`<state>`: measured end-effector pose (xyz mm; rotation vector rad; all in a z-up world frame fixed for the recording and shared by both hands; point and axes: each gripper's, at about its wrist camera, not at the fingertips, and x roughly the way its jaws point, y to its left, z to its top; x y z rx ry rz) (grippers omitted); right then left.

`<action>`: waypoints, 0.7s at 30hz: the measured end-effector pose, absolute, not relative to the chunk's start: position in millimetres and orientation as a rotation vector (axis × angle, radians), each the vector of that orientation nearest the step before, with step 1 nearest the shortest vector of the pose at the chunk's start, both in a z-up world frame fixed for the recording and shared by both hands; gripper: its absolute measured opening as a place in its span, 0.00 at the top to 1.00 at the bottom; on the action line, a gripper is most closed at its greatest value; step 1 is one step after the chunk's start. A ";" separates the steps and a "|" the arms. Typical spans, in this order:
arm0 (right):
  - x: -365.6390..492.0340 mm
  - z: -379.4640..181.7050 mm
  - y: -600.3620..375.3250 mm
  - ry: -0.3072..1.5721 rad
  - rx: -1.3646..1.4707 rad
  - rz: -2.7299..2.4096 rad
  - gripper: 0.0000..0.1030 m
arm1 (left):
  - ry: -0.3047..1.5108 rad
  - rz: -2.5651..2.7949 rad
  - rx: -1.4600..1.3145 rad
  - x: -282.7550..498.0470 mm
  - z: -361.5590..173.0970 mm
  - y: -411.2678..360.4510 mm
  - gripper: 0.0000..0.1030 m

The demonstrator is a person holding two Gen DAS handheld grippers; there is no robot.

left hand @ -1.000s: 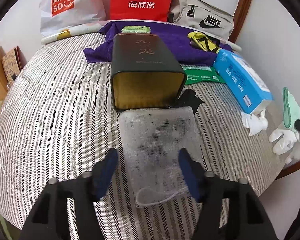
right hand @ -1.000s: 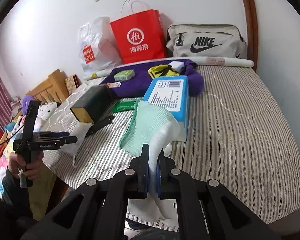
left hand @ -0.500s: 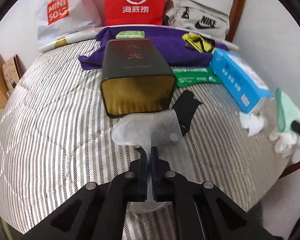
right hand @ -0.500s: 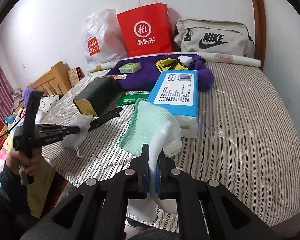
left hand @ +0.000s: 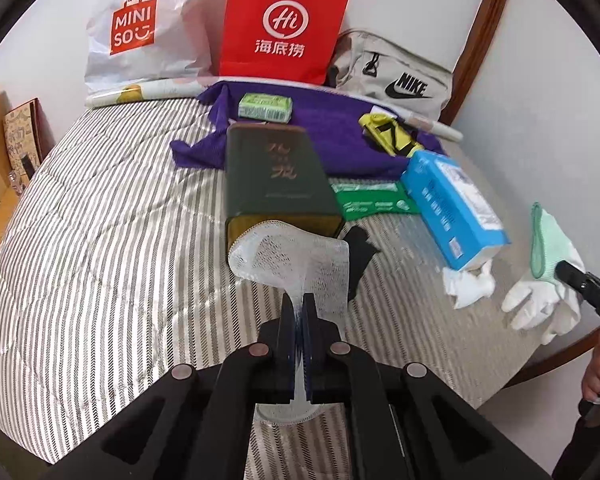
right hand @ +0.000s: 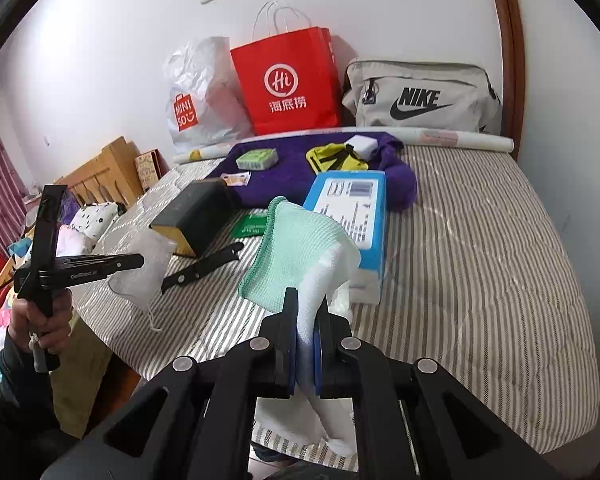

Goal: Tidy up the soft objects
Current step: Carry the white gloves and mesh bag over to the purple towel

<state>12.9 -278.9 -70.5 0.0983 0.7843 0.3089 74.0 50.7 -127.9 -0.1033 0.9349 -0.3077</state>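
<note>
Left wrist view: the left tool (left hand: 299, 308) is pinched tight on a white mesh pouch (left hand: 296, 258), which fans out ahead of its tips and hangs clear of the striped bed (left hand: 100, 240), just in front of the dark green tin (left hand: 278, 184) lying on its side. In the right wrist view the pouch (right hand: 140, 264) droops from that tool (right hand: 138, 261), with a thin drawstring loop dangling below.

The right tool (right hand: 305, 312) is clamped on a white glove with a green cuff (right hand: 300, 252); the cuff rises ahead of the tips and the fingers hang below them, with the blue tissue pack (right hand: 352, 208) just beyond.

Both pieces look very light and limp. The mesh is open and thin, so it will likely sag, sway and snag on the black knife (right hand: 202, 268) lying under it; a grip near the gathered edge, as it is now, seems safest. The glove is knit and grippy, unlikely to slip, but its loose fingers may drag on the bed. Neither seems fragile.
</note>
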 end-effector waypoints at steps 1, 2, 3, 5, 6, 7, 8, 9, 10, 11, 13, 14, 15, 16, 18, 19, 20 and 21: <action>14.7 -67.7 -279.1 0.780 0.096 0.310 0.94 | 0.929 -0.310 -0.108 74.1 -124.7 51.3 0.97; 15.9 -65.7 -278.9 0.776 0.094 0.312 0.94 | 0.926 -0.313 -0.110 75.0 -121.0 51.5 0.97; 17.3 -63.3 -278.6 0.772 0.093 0.314 0.94 | 0.922 -0.314 -0.111 75.8 -117.9 51.5 0.97; 20.3 -57.9 -277.4 0.763 0.092 0.323 0.94 | 0.911 -0.318 -0.119 77.3 -111.0 52.7 0.97; 21.9 -55.2 -276.3 0.759 0.090 0.328 0.94 | 0.909 -0.321 -0.122 78.5 -108.1 52.5 0.97; 24.0 -52.1 -275.0 0.753 0.085 0.332 0.94 | 0.907 -0.322 -0.127 79.6 -104.8 52.8 0.97; 26.3 -49.7 -273.6 0.749 0.080 0.336 0.94 | 0.904 -0.322 -0.131 80.7 -102.4 53.0 0.97; 28.8 -47.3 -272.3 0.745 0.077 0.341 0.94 | 0.901 -0.324 -0.136 82.8 -98.7 52.9 0.97; 32.6 -44.5 -270.6 0.741 0.075 0.344 0.94 | 0.898 -0.326 -0.138 84.4 -95.4 53.2 0.97; 35.5 -42.4 -269.2 0.738 0.072 0.348 0.94 | 0.892 -0.327 -0.141 86.9 -90.9 53.1 0.97; 44.6 -37.9 -266.6 0.731 0.064 0.346 0.94 | 0.883 -0.323 -0.137 92.0 -83.7 52.7 0.97; 49.3 -36.2 -265.9 0.730 0.060 0.345 0.94 | 0.879 -0.318 -0.134 94.3 -80.9 52.9 0.97; 53.6 -34.9 -265.7 0.729 0.057 0.346 0.94 | 0.876 -0.314 -0.132 96.9 -78.2 52.7 0.97; 59.4 -33.1 -265.2 0.727 0.054 0.347 0.94 | 0.873 -0.309 -0.132 99.9 -75.3 52.9 0.97; 70.2 -30.5 -265.1 0.727 0.052 0.344 0.94 | 0.866 -0.296 -0.126 107.7 -69.6 52.6 0.97; 76.2 -29.4 -264.5 0.729 0.049 0.342 0.94 | 0.864 -0.290 -0.124 110.1 -67.7 52.6 0.97; 80.6 -28.4 -263.3 0.729 0.043 0.338 0.94 | 0.861 -0.285 -0.124 113.7 -65.2 52.7 0.97; 85.2 -27.0 -262.1 0.727 0.035 0.334 0.94 | 0.859 -0.284 -0.127 116.1 -63.1 53.4 0.97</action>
